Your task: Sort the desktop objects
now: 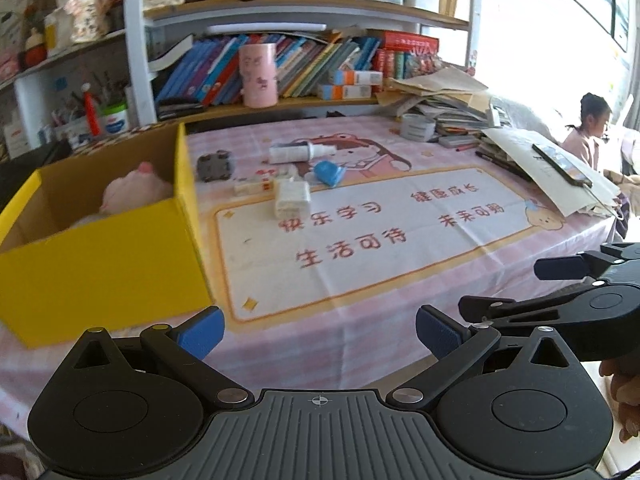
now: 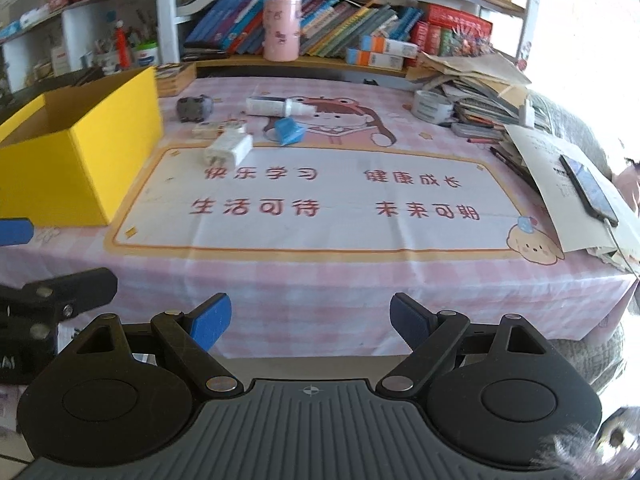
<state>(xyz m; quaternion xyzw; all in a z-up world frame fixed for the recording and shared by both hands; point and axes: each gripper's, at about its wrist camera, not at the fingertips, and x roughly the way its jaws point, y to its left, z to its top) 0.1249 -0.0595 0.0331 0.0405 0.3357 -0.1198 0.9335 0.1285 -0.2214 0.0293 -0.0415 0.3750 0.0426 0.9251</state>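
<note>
Hovering at the near edge of the worktop (image 2: 320,300), I hold my right claw (image 2: 310,318) and my left claw (image 1: 320,330) wide apart, both empty. The loose things sit far across the cloth: white charger (image 2: 229,148), blue clip (image 2: 290,130), spray bottle (image 2: 276,106), beside the yellow box (image 1: 100,264). I should reach for the nearest, the charger, straddling its narrow sides before squeezing.
</note>
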